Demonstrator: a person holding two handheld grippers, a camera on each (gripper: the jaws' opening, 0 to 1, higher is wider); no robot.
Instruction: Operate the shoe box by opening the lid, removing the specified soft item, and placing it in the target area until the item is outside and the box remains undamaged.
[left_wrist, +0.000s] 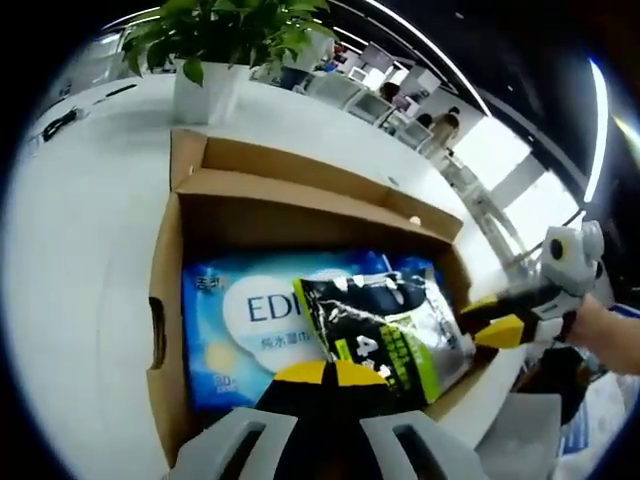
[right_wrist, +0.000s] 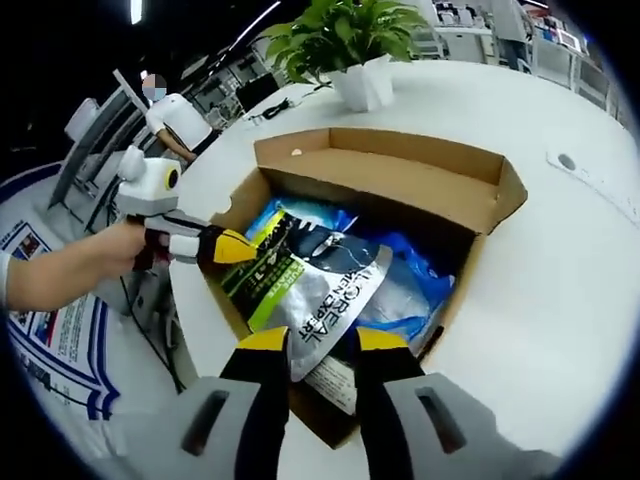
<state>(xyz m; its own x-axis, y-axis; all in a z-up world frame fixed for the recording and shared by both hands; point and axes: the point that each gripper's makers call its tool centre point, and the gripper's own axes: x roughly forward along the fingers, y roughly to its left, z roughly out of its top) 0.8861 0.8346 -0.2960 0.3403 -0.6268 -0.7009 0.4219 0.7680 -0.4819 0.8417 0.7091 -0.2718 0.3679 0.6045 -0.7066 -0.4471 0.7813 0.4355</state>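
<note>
An open brown shoe box (left_wrist: 165, 300) stands on a white table, its lid flap (right_wrist: 400, 180) folded back. Inside lies a blue tissue pack (left_wrist: 240, 320), also seen as the blue pack (right_wrist: 405, 285). A black, silver and green pouch (left_wrist: 400, 325) is tilted up over it. My left gripper (left_wrist: 330, 372) has its yellow tips together at the pouch's near corner; in the right gripper view the left gripper (right_wrist: 235, 247) meets the pouch (right_wrist: 310, 280) at its left edge. My right gripper (right_wrist: 322, 340) has the pouch's near end between its jaws; the right gripper (left_wrist: 492, 317) touches the pouch's right side.
A potted plant (left_wrist: 215, 50) in a white pot stands behind the box, seen also as the plant (right_wrist: 360, 50). The white table (right_wrist: 560, 250) spreads around the box, and its edge runs close to the box's near side. A person (right_wrist: 175, 115) stands far back.
</note>
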